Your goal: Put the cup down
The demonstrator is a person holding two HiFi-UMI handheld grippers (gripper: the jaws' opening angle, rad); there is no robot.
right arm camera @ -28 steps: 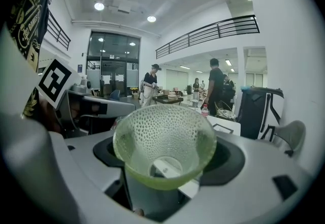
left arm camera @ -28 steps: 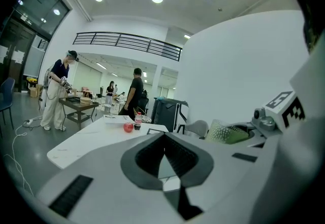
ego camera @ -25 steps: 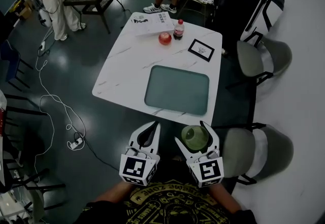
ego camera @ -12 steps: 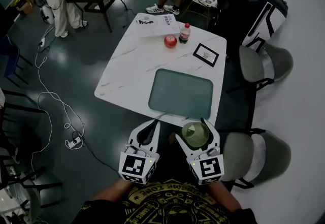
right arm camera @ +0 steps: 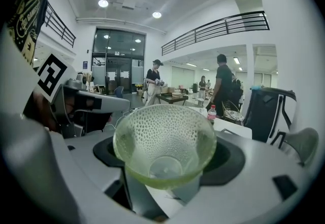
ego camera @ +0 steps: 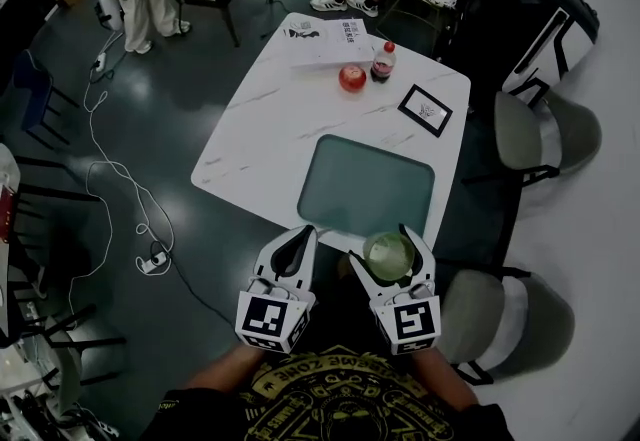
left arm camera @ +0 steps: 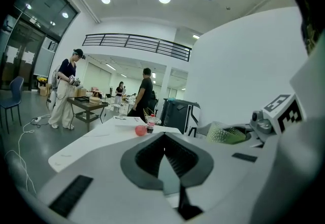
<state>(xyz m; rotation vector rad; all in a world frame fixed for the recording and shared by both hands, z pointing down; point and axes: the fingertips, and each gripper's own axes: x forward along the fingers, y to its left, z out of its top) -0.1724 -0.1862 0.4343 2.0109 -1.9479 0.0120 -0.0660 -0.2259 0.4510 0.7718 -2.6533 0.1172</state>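
A pale green dimpled glass cup point(ego camera: 388, 256) sits upright between the jaws of my right gripper point(ego camera: 385, 247), which is shut on it. In the right gripper view the cup point(right arm camera: 164, 144) fills the middle and looks empty. It hangs in the air just short of the near edge of the white marble table point(ego camera: 262, 134). My left gripper point(ego camera: 301, 236) is beside it on the left, shut with nothing in it; its pads point(left arm camera: 175, 159) meet. In the left gripper view the cup point(left arm camera: 226, 134) shows at the right.
A green mat point(ego camera: 365, 184) lies on the table's near half. At the far end are a red apple point(ego camera: 351, 77), a cola bottle point(ego camera: 381, 60), papers point(ego camera: 328, 39) and a framed card point(ego camera: 425, 110). Grey chairs point(ego camera: 525, 134) stand right. People stand beyond; a cable point(ego camera: 110, 179) trails left.
The table has drawn nearer to both grippers and shifted right in view. The cup stays held in the right gripper; the left stays shut.
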